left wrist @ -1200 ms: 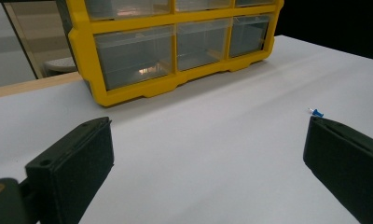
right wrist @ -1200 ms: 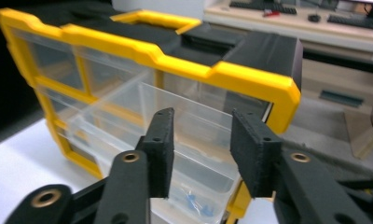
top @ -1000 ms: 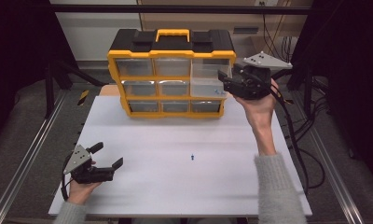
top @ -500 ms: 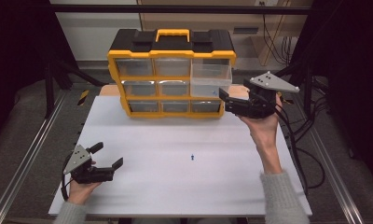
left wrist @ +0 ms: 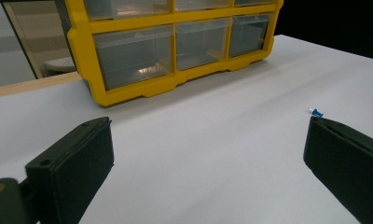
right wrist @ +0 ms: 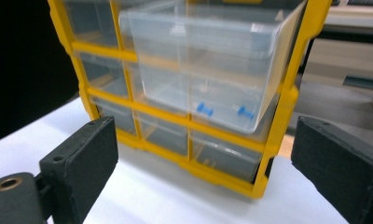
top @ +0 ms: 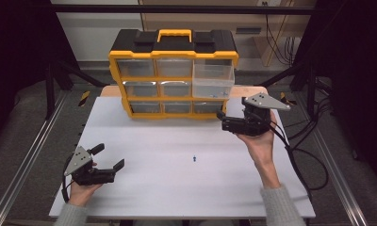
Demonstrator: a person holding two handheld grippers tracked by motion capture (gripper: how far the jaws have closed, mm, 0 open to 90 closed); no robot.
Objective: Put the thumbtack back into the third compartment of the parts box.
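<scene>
A yellow and black organizer (top: 173, 75) with clear drawers stands at the back of the white table (top: 177, 188). Its top right drawer (top: 214, 79) is pulled out; in the right gripper view this drawer (right wrist: 208, 65) holds two blue pins (right wrist: 204, 109). My right gripper (top: 222, 121) hangs low by the organizer's right front corner, pointing left. Its jaws have just been opening and now stand open with nothing between them (right wrist: 205, 158). My left gripper (top: 109, 157) rests open at the near left, empty (left wrist: 208, 140). A small blue pin (top: 194, 158) lies mid-table, close to the left gripper's right jaw (left wrist: 316, 112).
Metal frame rails (top: 31, 160) run along both sides of the table. Cables (top: 309, 155) trail off the right edge from my right gripper. A wooden board (top: 109, 91) shows under the organizer's back left.
My right gripper has come down and away from the pulled-out drawer's front toward the table by the organizer's right corner. The left gripper has kept still.
</scene>
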